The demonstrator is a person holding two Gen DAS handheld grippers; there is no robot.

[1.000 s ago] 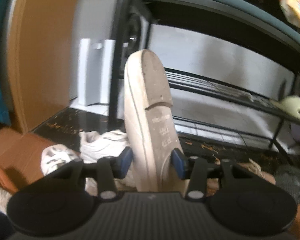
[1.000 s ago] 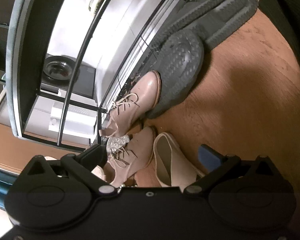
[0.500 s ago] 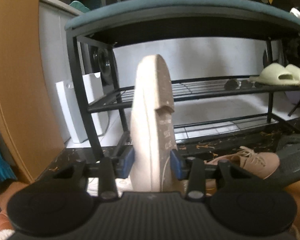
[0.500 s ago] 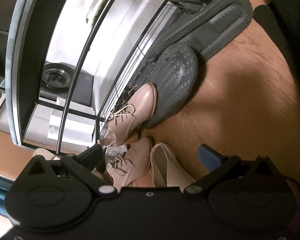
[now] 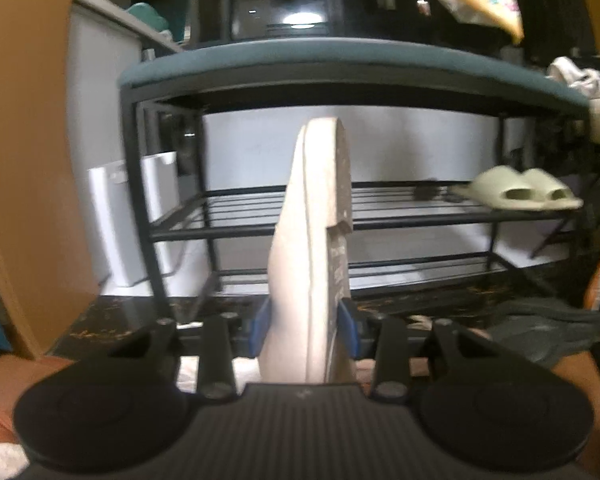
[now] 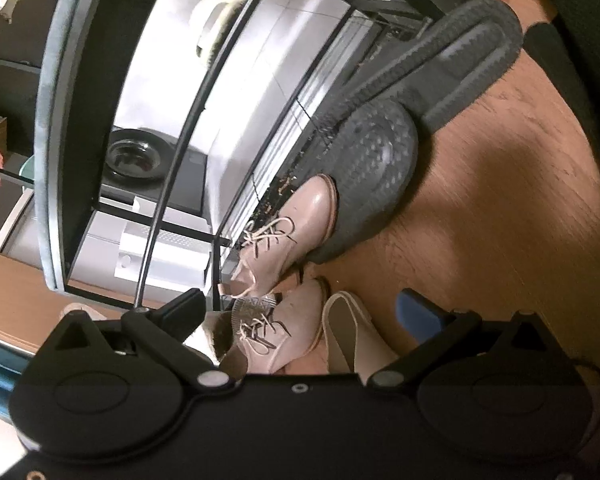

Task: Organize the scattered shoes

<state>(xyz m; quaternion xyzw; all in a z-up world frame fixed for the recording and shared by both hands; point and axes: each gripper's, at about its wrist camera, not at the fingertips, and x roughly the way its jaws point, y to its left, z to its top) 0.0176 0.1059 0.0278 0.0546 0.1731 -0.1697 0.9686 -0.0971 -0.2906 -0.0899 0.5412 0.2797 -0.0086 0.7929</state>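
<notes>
Standing on end between the left gripper's (image 5: 305, 326) clenched blue pads, the beige shoe (image 5: 312, 240) points to twelve o'clock before the shoe rack (image 5: 380, 216), green slides (image 5: 520, 194) at three. Only the right wrist view shows pink lace-ups (image 6: 296, 224) beside a grey mat (image 6: 376, 168), right gripper (image 6: 306, 310) spread empty.

- The left gripper (image 5: 305, 330) is built of matte black plastic, with a ribbed black plate across its base and a round, disc-shaped housing moulded at either side.
- Blue pads (image 5: 259, 328) are fitted to the inner faces of its fingers, and the linkage arms are pinned with silver screws.
- The right gripper (image 6: 300, 312) is made to the same pattern: smooth black body, twin round housings, silver pivot screws, one blue pad (image 6: 418, 314) seen.
</notes>
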